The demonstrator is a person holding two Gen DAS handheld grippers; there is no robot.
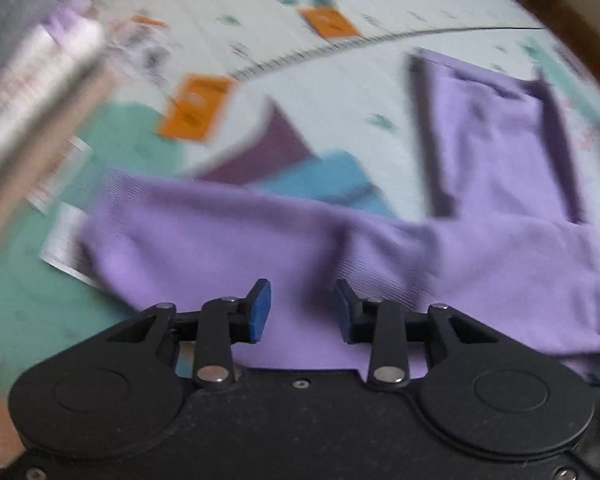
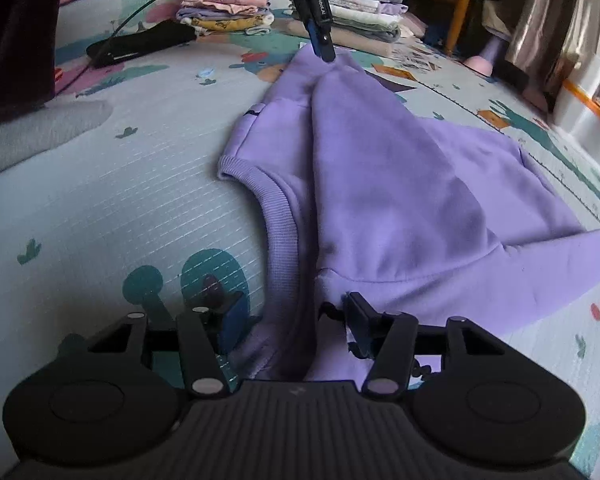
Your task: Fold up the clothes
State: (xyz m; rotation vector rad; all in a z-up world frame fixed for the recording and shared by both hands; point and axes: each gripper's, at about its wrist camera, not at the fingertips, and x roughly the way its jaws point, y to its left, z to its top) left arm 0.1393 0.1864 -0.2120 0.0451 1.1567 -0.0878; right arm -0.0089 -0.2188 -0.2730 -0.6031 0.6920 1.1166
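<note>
The purple sweatshirt [image 2: 380, 184] lies on the printed play mat [image 2: 100, 200] — soft fleece, ribbed hem. Risk: the raised fold may slump once unsupported, since fleece slides. Left gripper [image 1: 304, 306]: jaws parted, nothing pinched. Right gripper [image 2: 292, 320]: jaws spread either side of the ribbed edge — no grip visible.

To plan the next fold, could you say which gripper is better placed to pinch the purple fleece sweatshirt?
Probably right: the right gripper, open, straddles the purple fleece sweatshirt at its near edge; left gripper faces flat cloth.
</note>
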